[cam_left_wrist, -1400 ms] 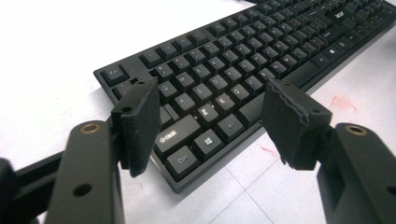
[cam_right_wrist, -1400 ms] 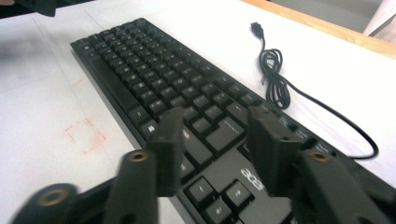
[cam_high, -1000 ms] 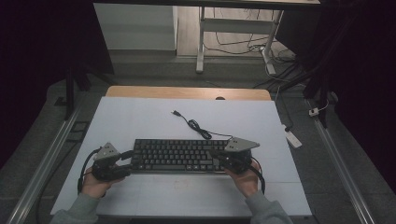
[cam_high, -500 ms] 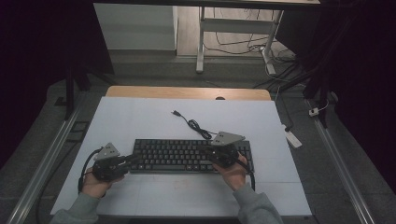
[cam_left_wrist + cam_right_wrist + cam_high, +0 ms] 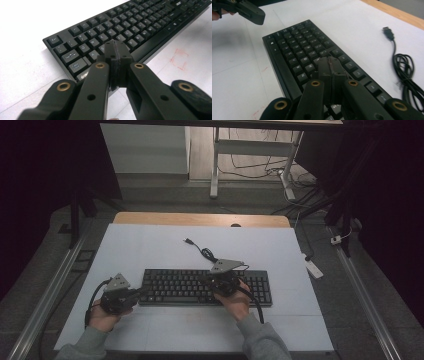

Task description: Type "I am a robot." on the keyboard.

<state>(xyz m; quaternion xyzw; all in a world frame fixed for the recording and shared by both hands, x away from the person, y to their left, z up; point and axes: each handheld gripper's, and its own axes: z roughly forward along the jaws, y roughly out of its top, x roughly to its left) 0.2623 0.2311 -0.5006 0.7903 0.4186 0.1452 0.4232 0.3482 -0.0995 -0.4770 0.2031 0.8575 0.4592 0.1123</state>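
While both jaws stayed pressed together, left tool (image 5: 131, 295) sat at black keyboard (image 5: 185, 285) end, right tool (image 5: 218, 281) above its keys, cable (image 5: 202, 251) coiled on white desk (image 5: 150, 245).

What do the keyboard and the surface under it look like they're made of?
The keyboard looks like matte black moulded plastic, with separate keycaps bearing pale printed legends. The table top seems covered by white sheets, perhaps paper or board: seams and red marks show, with bare wood at the far edge.

Black claws (image 5: 116, 50) with brass-ringed pivots, grey three-cornered top plates, grey sleeves (image 5: 262, 340).
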